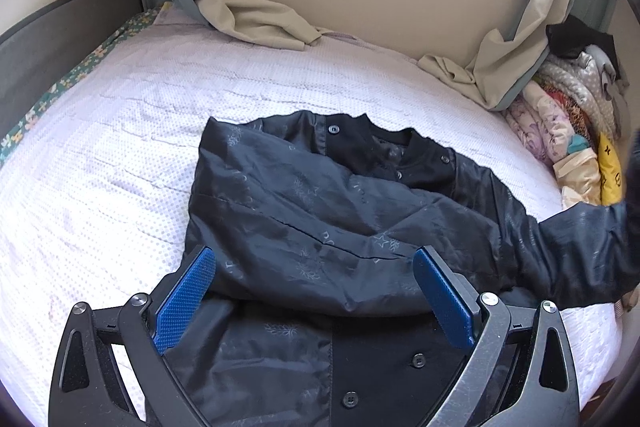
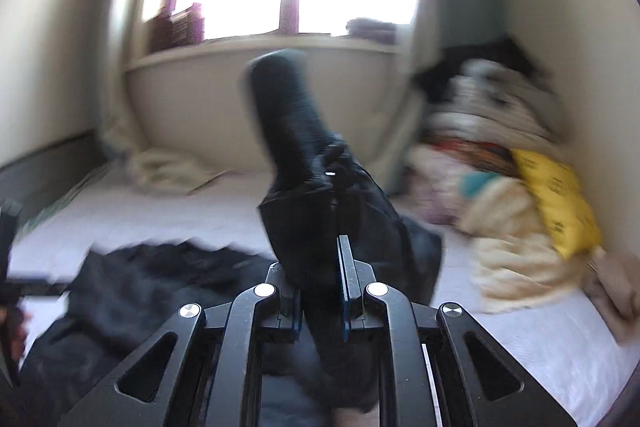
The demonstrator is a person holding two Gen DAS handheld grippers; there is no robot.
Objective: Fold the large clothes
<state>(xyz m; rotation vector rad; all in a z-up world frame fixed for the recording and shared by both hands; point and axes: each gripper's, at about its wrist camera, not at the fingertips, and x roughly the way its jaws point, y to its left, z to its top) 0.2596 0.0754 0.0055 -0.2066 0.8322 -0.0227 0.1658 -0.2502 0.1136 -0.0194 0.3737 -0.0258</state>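
Your right gripper (image 2: 320, 259) has its fingers clamped on the sleeve (image 2: 296, 131) of the black jacket (image 1: 320, 203), which lies on the bed (image 1: 120, 131) between the spread, empty fingers of your left gripper (image 1: 314, 279). Carry the sleeve across the chest, keeping it taut, and lay it flat before letting go.

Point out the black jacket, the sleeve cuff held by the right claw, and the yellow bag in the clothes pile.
black jacket (image 1: 304, 195), left wrist view, on its folded body.
sleeve cuff (image 2: 280, 99), right wrist view, on the ribbed end.
yellow bag (image 2: 556, 199), right wrist view, on its face.
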